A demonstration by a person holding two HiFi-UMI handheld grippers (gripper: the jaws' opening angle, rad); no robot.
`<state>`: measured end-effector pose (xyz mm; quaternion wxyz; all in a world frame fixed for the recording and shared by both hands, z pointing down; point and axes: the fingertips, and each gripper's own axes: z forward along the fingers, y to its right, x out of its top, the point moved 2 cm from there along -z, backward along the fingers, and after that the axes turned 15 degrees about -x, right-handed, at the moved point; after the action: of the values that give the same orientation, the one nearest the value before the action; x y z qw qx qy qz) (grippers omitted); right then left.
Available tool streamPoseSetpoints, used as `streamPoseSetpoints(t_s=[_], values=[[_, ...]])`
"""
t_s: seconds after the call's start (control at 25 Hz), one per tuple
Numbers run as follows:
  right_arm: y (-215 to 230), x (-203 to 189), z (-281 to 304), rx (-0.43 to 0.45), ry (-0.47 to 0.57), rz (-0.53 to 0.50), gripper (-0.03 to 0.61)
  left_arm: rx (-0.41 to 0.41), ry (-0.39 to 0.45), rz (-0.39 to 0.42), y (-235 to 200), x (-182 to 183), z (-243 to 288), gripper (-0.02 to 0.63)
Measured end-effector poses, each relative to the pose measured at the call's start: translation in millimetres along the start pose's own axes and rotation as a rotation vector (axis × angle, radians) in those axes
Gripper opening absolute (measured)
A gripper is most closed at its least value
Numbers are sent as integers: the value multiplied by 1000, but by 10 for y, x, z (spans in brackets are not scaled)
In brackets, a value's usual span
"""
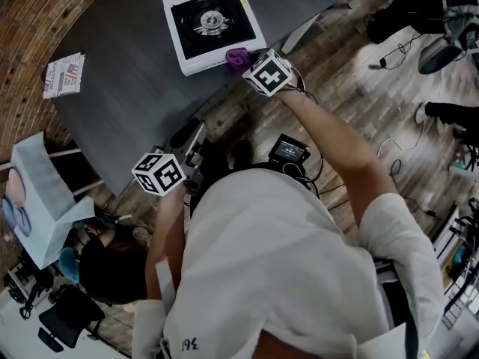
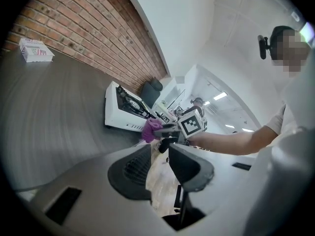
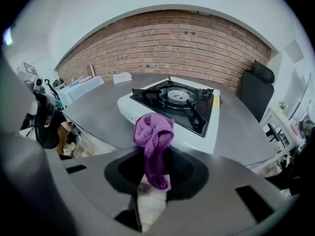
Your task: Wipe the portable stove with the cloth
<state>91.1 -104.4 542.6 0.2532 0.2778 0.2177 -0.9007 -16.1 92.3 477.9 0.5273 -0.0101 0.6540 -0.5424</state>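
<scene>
Grey table [image 1: 127, 88], stove [image 1: 212, 25] at twelve o'clock.
Right gripper [image 3: 153, 167] clamps purple cloth [image 3: 153, 134]; left gripper [image 2: 160, 167] gapes empty; packet [image 1: 63, 75] print unreadable.

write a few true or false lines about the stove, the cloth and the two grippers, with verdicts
1. The right hand-held gripper grips the purple cloth. True.
2. The cloth is spread flat over the burner. False: it hangs bunched from the jaws, by the near corner of the stove.
3. The left hand-held gripper is empty, jaws apart. True.
4. The stove stands on the floor. False: it stands on the grey table.
5. The left hand-held gripper touches the stove. False: it is well apart from it, near the table's edge.
</scene>
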Motion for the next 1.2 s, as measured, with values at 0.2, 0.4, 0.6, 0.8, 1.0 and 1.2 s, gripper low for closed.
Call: streamPoseSetpoints(t_s=[0.2,0.4,0.6,0.8,1.0,1.2], values=[[138,-100,-26,-27,-7,30,109,-5,-3,0,20,-9,-3,115],[305,-180,-43,-66,-14,68,110,-15,-21,2,8,-18,4,114],[407,-239,-44,-108,-34,91,109,-31,-39,1,-8,-30,-36,115],[514,-299,-91,-178,-59,130,110,-48,-48,7,-20,4,-148,114],[690,-425,-249,-275,-74,211,109,-72,-58,6,0,-22,-272,114],[651,-517,-506,-315,-72,304,110,-105,-77,6,74,-22,-407,114]])
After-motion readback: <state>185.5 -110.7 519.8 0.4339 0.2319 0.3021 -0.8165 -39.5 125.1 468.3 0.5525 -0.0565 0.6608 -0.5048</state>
